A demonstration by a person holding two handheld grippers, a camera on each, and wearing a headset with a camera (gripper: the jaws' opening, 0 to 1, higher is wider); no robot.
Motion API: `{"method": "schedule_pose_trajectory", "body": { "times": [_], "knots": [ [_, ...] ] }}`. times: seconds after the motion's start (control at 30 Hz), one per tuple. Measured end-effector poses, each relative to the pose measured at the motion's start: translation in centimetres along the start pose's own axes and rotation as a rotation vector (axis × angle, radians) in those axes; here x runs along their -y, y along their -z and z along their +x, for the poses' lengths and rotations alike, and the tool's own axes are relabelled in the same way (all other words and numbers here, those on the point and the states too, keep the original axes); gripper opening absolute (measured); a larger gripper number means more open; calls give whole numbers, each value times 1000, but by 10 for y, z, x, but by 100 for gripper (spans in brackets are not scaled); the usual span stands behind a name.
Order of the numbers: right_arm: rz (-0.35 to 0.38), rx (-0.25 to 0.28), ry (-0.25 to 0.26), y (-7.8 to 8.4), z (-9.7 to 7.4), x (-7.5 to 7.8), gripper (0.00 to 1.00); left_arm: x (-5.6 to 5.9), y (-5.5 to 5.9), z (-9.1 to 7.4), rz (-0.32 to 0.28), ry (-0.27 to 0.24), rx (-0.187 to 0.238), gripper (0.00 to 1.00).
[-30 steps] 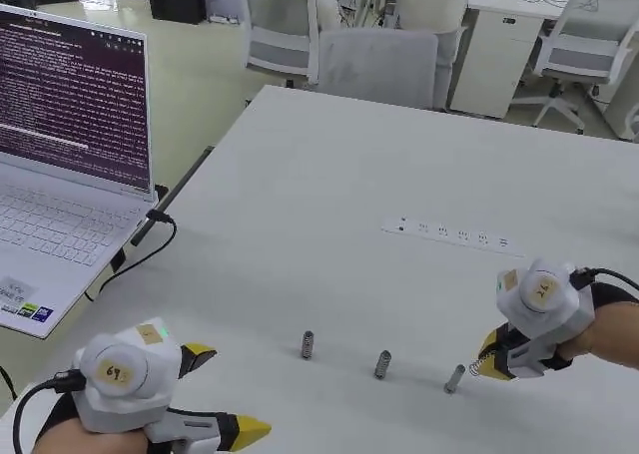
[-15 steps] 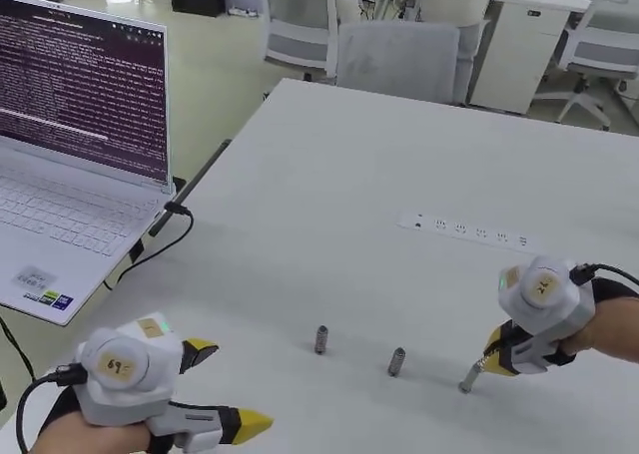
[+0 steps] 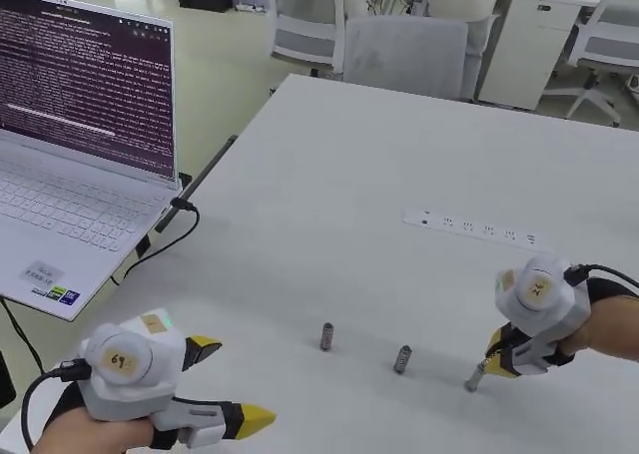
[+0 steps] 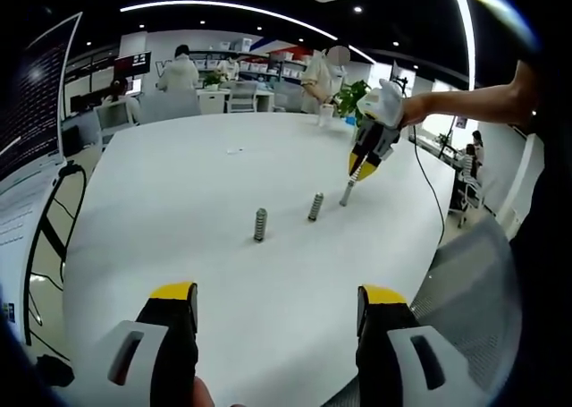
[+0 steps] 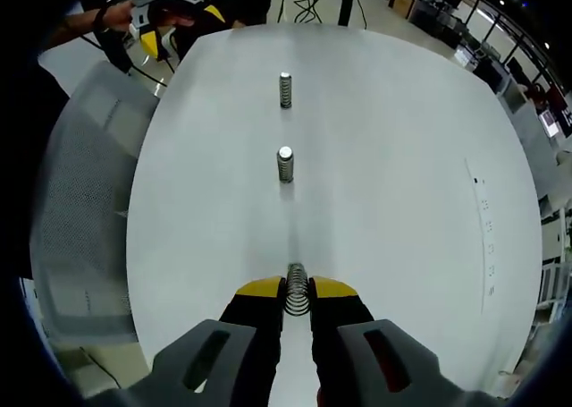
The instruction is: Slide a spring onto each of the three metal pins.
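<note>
Right gripper (image 5: 296, 291): yellow-tipped jaws closed on a small coiled steel spring (image 5: 296, 295), which lies lengthwise in the narrow gap between them, its forward end projecting just past the tips. In the head view the tips sit just beside the upper end of the bare third grey metal pin (image 3: 474, 378), which leans toward them. Whether the coil has gone over the pin's top cannot be determined.

Left gripper (image 4: 279, 292): jaws wide apart, nothing between them, held low at the near edge of the white table (image 3: 399, 165), well apart from the pins.

First spring-sleeved pin (image 3: 326, 336) and second spring-sleeved pin (image 3: 402, 359) stand upright in a row with the third. An open white laptop (image 3: 80, 125) is at the left; a white power strip (image 3: 469, 229) lies beyond the pins.
</note>
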State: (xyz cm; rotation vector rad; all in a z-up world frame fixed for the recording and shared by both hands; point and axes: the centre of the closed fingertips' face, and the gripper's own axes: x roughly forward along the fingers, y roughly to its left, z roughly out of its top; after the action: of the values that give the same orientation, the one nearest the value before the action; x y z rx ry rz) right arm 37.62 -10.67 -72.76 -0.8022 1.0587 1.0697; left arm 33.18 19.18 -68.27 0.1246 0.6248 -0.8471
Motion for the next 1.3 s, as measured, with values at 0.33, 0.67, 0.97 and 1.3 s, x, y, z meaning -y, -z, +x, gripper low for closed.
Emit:
{"method": "schedule_pose_trajectory", "body": {
  "times": [0.33, 0.67, 0.97, 1.3],
  "knots": [
    [-24, -35, -17, -1, 10, 1, 9, -2, -2, -3, -3, -6, 6, 69],
    [-40, -63, -34, 4, 26, -1, 9, -3, 0, -6, -9, -12, 7, 69],
    [-39, -77, -39, 8, 40, 0, 9, -7, 0, -9, -12, -26, 5, 69],
    [-39, -87, -38, 13, 45, 3, 9, -6, 2, -8, -18, -26, 0, 68]
  ]
}}
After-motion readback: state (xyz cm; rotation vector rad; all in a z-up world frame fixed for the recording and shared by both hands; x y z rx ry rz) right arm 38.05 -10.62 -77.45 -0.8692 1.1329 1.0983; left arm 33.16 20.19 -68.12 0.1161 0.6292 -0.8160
